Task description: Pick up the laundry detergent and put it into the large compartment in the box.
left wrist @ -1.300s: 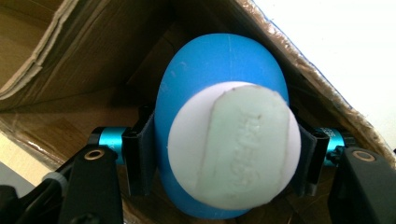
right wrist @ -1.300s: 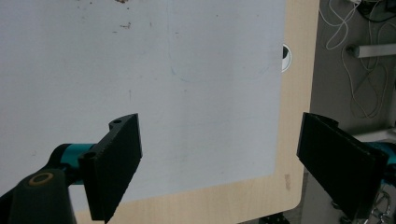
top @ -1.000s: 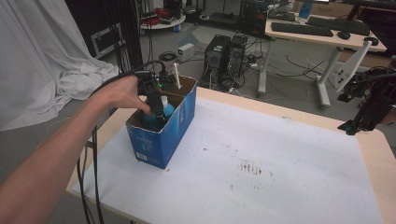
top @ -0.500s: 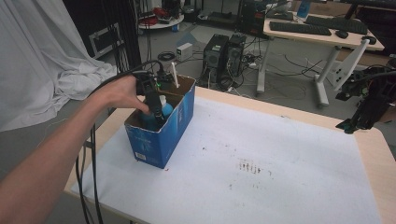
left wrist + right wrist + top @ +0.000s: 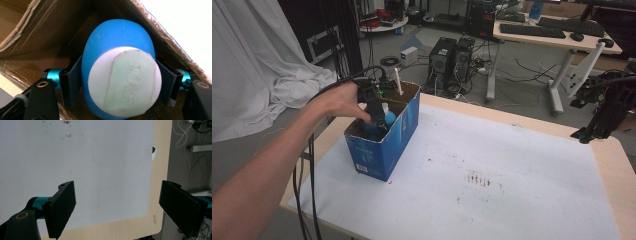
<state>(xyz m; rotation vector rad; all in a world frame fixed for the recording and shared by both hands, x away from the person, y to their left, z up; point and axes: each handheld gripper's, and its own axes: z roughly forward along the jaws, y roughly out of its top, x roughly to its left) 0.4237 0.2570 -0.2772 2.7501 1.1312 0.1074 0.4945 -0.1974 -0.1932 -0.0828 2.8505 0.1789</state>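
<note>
Two grippers | left gripper (image 5: 377, 117) down inside blue carton (image 5: 384, 150) at table's left edge | its own view: jaws just opened, flanking blue-and-white bottle (image 5: 120, 75), contact unclear | right gripper (image 5: 117, 205) spread wide, empty, above white sheet (image 5: 75, 157)

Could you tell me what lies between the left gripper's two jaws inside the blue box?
A blue egg-shaped object with a white end, as the left gripper view shows.
</note>
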